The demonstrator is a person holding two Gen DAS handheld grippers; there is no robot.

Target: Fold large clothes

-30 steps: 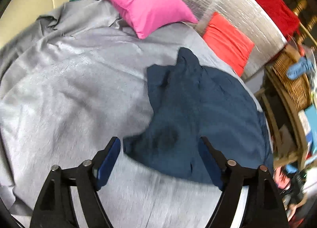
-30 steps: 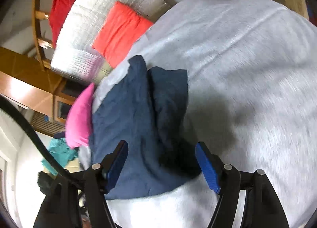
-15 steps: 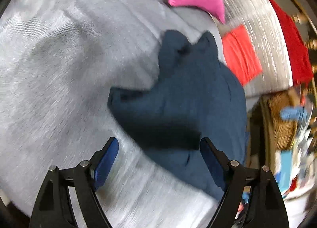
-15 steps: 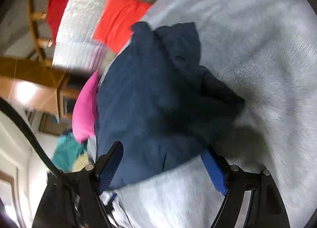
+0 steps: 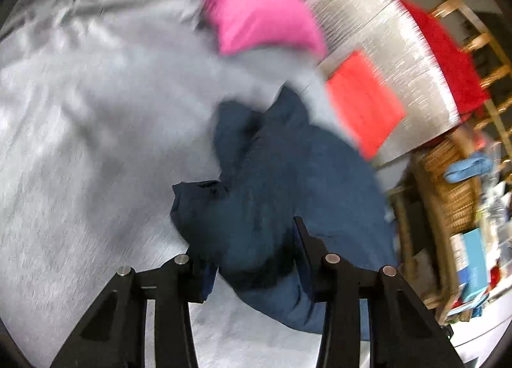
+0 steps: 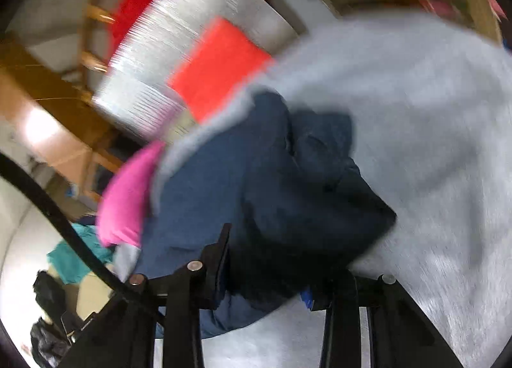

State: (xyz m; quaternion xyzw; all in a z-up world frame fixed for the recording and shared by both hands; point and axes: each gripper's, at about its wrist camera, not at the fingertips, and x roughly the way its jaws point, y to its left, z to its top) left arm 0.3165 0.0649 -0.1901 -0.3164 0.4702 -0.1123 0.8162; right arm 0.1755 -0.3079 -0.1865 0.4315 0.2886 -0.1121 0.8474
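Observation:
A navy garment (image 5: 288, 175) lies crumpled on a grey bed sheet (image 5: 96, 95). In the left wrist view my left gripper (image 5: 252, 259) has a bunched fold of its near edge between the blue pads; the jaws are closing and pinch the cloth. The right wrist view shows the same navy garment (image 6: 224, 175) from its other side. There my right gripper (image 6: 265, 265) is closing too, with a dark wad of the fabric squeezed between its fingers. Both pictures are blurred by motion.
A pink pillow (image 5: 252, 6) and an orange-red cushion (image 5: 361, 102) lie beyond the garment, by a silver quilted panel (image 5: 384, 31). A wicker basket (image 5: 454, 182) and cluttered shelves stand to the right. A teal cloth (image 6: 73, 259) lies off the bed.
Both grippers stood wide open above the garment's near edge. Now each has narrowed onto a bunch of the navy fabric, which has gathered up between the pads.

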